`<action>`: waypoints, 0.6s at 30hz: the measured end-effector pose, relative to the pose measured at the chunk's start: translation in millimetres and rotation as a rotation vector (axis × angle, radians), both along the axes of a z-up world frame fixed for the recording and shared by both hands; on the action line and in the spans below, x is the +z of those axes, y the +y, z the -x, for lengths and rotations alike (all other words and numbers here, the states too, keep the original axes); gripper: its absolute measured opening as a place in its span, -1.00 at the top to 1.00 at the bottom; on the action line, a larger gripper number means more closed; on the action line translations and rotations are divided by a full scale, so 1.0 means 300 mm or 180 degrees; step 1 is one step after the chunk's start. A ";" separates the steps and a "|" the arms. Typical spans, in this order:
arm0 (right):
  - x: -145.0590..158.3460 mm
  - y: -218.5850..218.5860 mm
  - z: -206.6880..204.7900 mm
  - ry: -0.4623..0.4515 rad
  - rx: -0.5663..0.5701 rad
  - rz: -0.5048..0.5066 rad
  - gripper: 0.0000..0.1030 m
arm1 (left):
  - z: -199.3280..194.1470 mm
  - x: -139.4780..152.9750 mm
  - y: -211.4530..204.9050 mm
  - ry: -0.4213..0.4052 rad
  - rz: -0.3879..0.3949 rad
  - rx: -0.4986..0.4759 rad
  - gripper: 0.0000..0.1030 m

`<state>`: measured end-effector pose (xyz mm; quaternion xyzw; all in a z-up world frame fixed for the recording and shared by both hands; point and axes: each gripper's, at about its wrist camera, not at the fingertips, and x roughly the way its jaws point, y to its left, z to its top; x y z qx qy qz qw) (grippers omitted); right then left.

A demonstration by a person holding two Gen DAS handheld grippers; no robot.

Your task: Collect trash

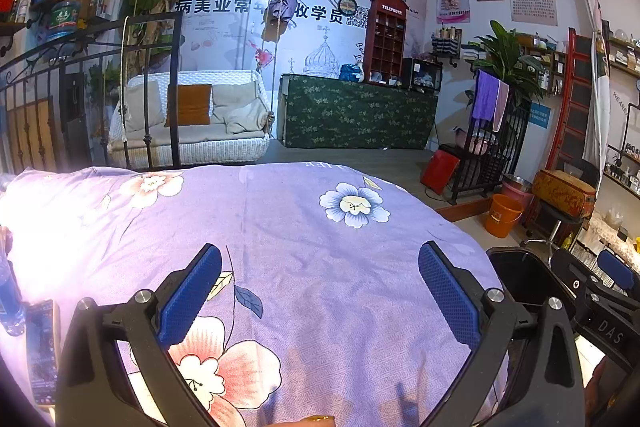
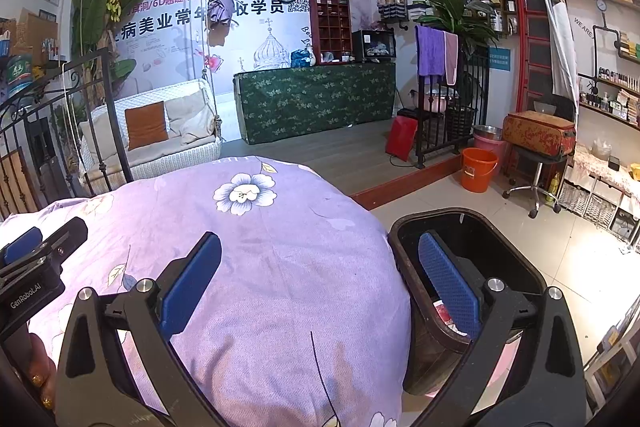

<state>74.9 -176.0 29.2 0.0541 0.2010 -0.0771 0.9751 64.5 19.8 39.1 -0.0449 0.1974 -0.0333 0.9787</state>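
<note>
Both the left gripper (image 1: pixel 320 291) and right gripper (image 2: pixel 320 283) hang spread, empty, over the bed (image 2: pixel 260 267). The black bin (image 2: pixel 520 259) stands beside it, long axis running away from the camera.

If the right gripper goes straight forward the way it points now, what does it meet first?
Most likely the purple flowered bedcover: the open right gripper points over it, low and close. Its right finger sits over the black trash bin beside the bed. Depth is unclear.
</note>
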 end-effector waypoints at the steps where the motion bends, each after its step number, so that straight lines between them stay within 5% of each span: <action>1: -0.001 0.000 0.000 0.0001 -0.0001 -0.0002 -0.89 | 0.000 0.001 -0.001 -0.0001 0.0002 0.0000 -0.88; 18: -0.011 0.011 0.002 0.0010 0.0011 0.0000 -0.89 | 0.004 0.001 -0.005 0.0005 0.0002 -0.0003 -0.88</action>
